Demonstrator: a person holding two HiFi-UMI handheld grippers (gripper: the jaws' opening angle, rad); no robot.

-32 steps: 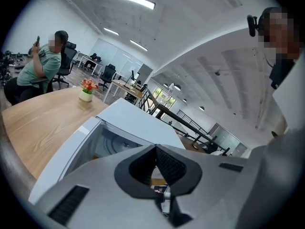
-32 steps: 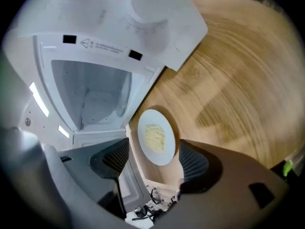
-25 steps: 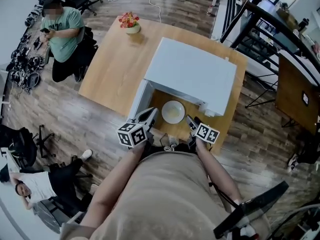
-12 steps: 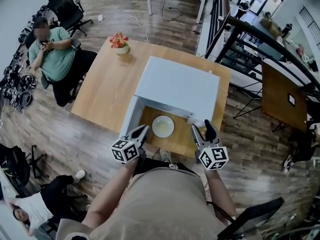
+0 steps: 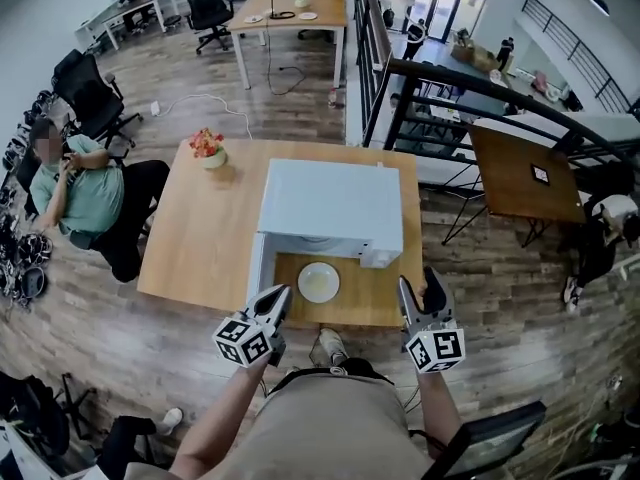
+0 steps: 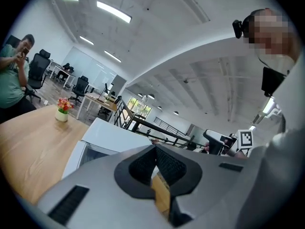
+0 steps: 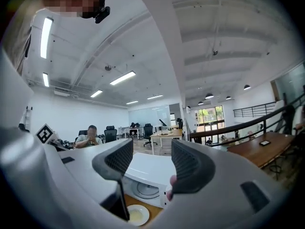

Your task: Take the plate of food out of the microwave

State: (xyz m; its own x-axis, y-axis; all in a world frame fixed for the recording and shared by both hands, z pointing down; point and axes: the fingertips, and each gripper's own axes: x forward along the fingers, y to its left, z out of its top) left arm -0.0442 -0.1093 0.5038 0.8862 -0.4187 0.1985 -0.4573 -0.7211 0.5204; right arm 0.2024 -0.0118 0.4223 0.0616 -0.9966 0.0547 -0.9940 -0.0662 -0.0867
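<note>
A: Bright? Where's the light from?
B: From ceiling strips (image 6: 113,12) and far windows (image 7: 209,114); even, soft shadows
A: Distortion?
B: Strong fisheye bending, black corners in both gripper views, closest foreground slightly soft

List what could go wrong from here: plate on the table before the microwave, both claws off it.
1. The plate sits on the table in front of the open microwave, neither claw on it; a low pass could push it toward the near edge.
2. The microwave door stands open beside the shut left claw; a sideways swing might strike it.
3. The right claw is empty, jaws apart but just closing; regrasping the plate may need them reopened.
</note>
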